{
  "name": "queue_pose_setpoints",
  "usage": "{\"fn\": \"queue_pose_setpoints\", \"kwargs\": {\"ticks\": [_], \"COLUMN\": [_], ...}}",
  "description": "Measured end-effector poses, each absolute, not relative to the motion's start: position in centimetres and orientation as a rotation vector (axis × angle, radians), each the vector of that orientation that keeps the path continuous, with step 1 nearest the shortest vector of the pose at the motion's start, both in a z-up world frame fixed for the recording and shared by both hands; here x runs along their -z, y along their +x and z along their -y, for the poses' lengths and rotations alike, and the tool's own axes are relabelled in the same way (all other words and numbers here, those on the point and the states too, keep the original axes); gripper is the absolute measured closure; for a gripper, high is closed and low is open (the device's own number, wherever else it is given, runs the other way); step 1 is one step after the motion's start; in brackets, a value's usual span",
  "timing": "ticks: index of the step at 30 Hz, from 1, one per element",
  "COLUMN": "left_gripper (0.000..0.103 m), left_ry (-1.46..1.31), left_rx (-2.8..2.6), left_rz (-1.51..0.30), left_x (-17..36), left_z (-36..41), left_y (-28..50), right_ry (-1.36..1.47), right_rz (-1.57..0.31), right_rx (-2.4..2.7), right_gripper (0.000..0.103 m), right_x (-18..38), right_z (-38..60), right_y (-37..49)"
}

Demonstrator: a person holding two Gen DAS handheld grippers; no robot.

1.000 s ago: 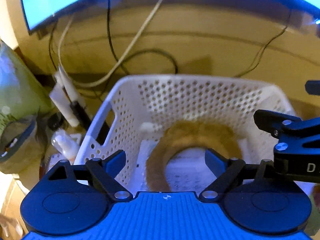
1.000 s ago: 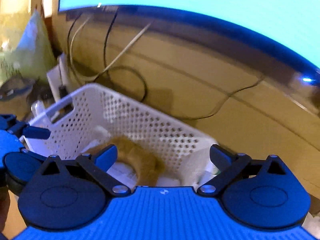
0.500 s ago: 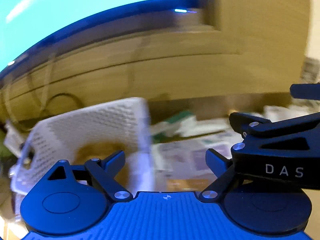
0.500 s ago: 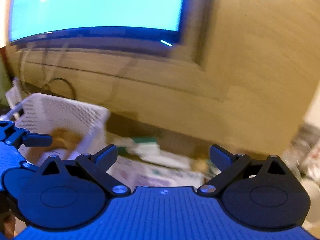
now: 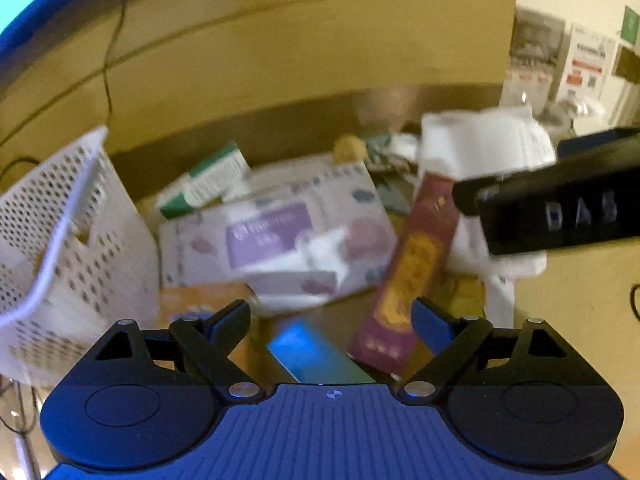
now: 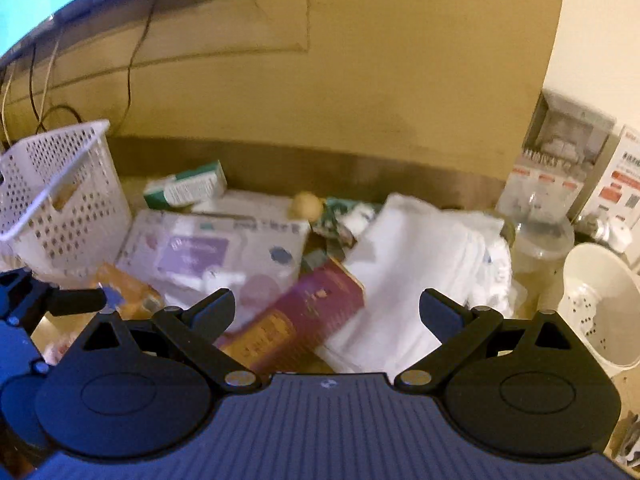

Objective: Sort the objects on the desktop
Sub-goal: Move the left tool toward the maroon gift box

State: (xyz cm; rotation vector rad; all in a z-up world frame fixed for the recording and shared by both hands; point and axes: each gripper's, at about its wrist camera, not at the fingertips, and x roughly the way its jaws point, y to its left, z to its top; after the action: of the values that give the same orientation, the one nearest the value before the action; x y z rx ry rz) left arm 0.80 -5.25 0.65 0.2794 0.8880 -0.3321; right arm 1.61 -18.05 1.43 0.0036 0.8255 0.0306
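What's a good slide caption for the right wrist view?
Open right gripper above a maroon box, white cloth and white basket.

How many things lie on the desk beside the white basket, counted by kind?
Boxes: 4 – green-and-white box, purple-and-white pack, maroon box, blue box
Orange packets: 1
White cloth piles: 1
Small round yellowish things: 1
Total: 7; blur may hide more.
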Motion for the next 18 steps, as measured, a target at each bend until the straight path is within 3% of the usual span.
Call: {"fn": "queue_pose_setpoints", "kwargs": {"ticks": [10,18], "left_gripper": [0.009,0.007], "left_ry": [0.315,0.368], "left_rx": [0.332,0.334], "left_rz": [-0.958,-0.915], "left_x": [4.1,5.5], "left_z": [8.2,9.6], "left_y": [1.2,2.0], "right_ry": [0.075,0.206], "right_rz": [-0.901,-0.98], "right_rx": [-0.063,-0.032], "right_gripper": [0.004,0.004], "right_x": [1.4,3.0], "right_z": [19.4,19.3], "right_y": [4.3,7.1]}}
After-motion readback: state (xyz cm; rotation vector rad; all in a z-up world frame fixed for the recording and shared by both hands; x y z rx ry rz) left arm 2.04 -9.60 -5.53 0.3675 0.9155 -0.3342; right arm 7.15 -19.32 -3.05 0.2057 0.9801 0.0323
